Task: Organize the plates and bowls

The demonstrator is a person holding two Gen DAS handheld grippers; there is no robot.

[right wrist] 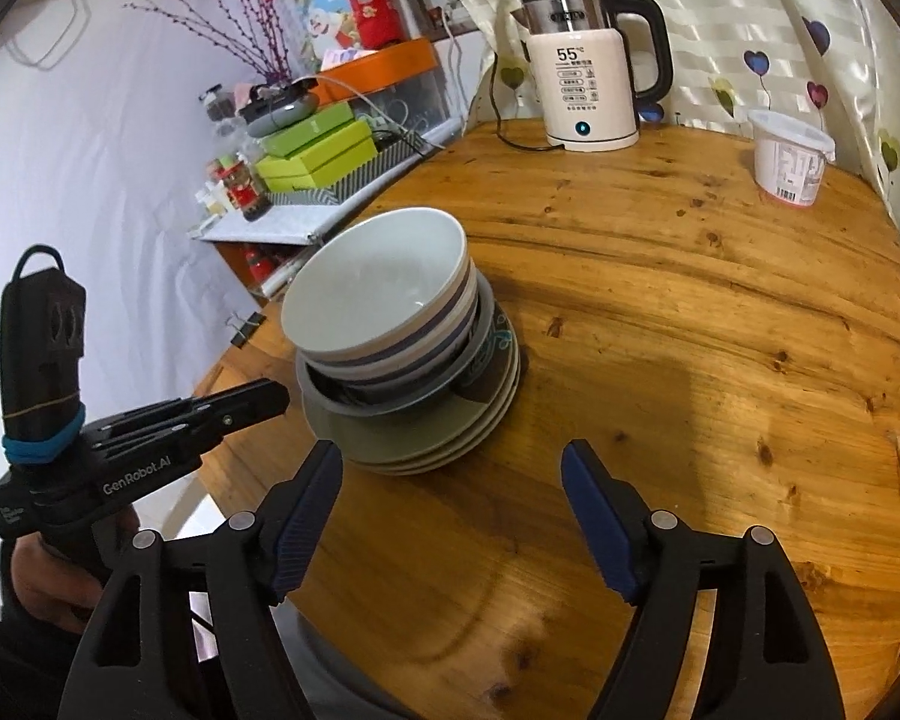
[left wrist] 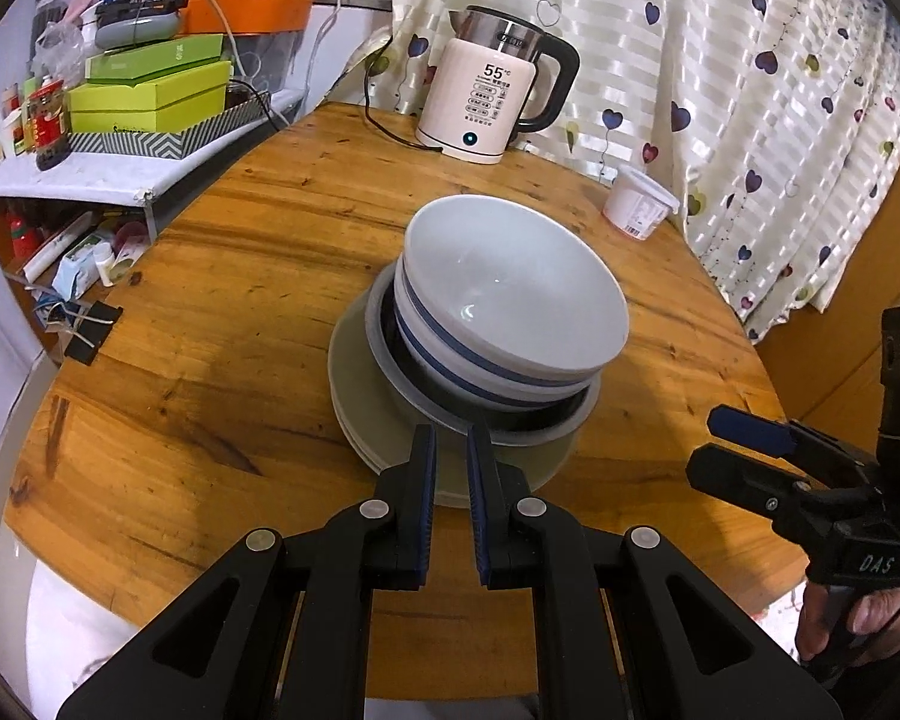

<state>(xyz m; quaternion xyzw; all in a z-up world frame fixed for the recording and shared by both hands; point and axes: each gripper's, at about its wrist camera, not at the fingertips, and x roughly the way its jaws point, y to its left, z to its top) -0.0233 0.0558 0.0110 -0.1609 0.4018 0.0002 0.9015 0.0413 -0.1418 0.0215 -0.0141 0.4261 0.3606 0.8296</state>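
Observation:
One stack stands on the round wooden table (left wrist: 222, 312). Its base is a few grey-green plates (left wrist: 360, 414), then a grey dish with a dark inside (left wrist: 510, 420), then white bowls with blue stripes, the top bowl (left wrist: 510, 282) tilted. The stack also shows in the right wrist view (right wrist: 414, 444), top bowl (right wrist: 378, 288). My left gripper (left wrist: 451, 444) is nearly shut and empty, its tips just above the plates' near rim. My right gripper (right wrist: 450, 468) is open and empty, in front of and right of the stack; it also shows in the left wrist view (left wrist: 744, 450).
A white electric kettle (left wrist: 486, 102) with its cord stands at the table's far edge. A white plastic tub (left wrist: 639, 201) sits at the far right. A cluttered shelf with green boxes (left wrist: 150, 90) is on the left. A heart-patterned curtain (left wrist: 720, 60) hangs behind.

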